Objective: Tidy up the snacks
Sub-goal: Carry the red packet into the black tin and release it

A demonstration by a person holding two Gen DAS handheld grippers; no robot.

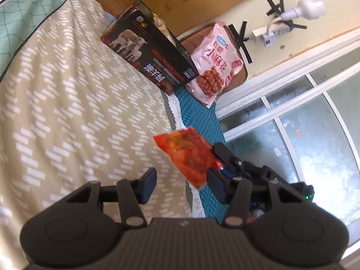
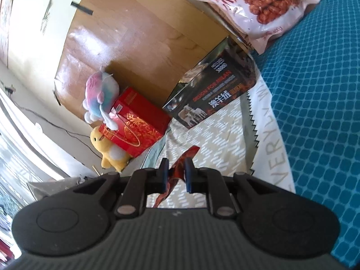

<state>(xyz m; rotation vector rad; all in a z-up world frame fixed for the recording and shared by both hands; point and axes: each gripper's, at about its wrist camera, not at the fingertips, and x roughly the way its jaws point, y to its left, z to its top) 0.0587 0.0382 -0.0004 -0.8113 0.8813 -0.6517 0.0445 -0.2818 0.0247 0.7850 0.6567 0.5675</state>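
Left wrist view: the left tongs (image 1: 183,185) stand released low in the frame, nothing between their pads; just beyond them the right tongs (image 1: 213,157), coming in from the right, pinch an orange-red snack packet (image 1: 185,154) by one edge and hold it in the air above the rim of the bed (image 1: 67,112); its print is too blurred to read; the patterned beige cover left of the packet lies bare; a black box (image 1: 149,59) lettered "DESIGN FOR MILAN" stands at upper centre, and a pink snack bag (image 1: 213,64) with Chinese characters leans just right of it.

Right wrist view: the right tongs (image 2: 176,174) are clenched on the orange-red packet (image 2: 177,171), seen edge-on at lower centre; the black box (image 2: 213,92) lies beyond; the pink bag (image 2: 256,6) marked "400g" sits at the upper right on a teal quilt (image 2: 315,112); a white strip (image 2: 267,139) reads "EVERYL"; a red gift box (image 2: 135,121) with gold print stands at centre left with soft toys (image 2: 101,96) against it.
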